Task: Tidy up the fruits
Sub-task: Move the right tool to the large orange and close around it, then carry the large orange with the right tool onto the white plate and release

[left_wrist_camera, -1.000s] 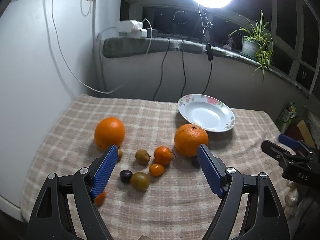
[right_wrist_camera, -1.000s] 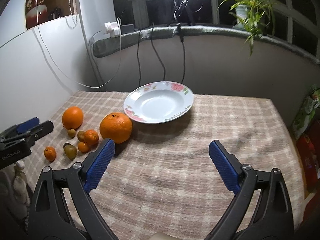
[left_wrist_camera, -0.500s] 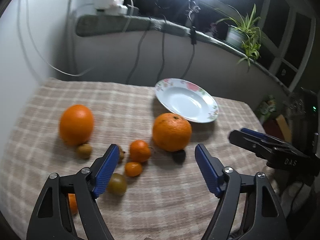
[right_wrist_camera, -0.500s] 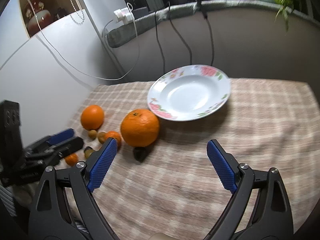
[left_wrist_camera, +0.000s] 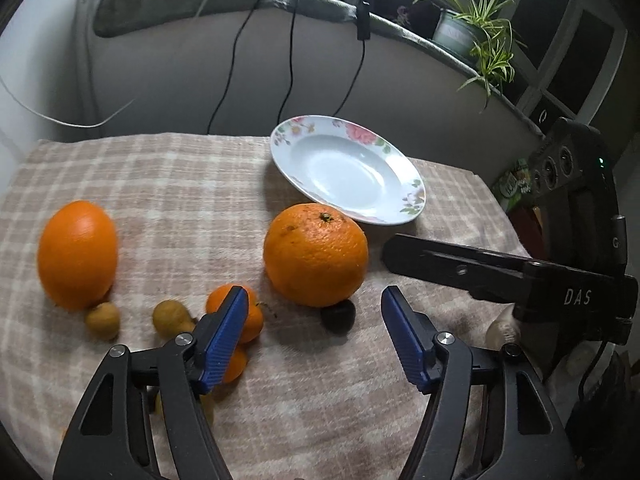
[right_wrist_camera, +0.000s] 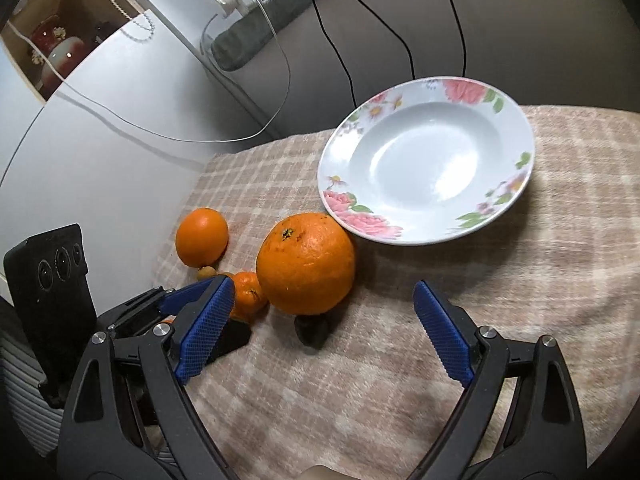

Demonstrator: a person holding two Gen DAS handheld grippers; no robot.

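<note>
Both grippers closing in on the big orange by the plate

The big orange [left_wrist_camera: 316, 255] sits mid-cloth, touching the near rim of the plate [left_wrist_camera: 414, 204], stem scar tilted up toward the plate; it is round, no real long axis; the left gripper [left_wrist_camera: 310, 336] has it dead ahead, jaws closing but nothing between them yet; the right gripper [right_wrist_camera: 322, 332] stands wide and empty, the orange just ahead and left of centre; a small dark fruit [left_wrist_camera: 338, 316] sits tucked at the orange's near foot; smaller fruit cluster toward the cloth's left edge; both grippers look about equally near.
</note>
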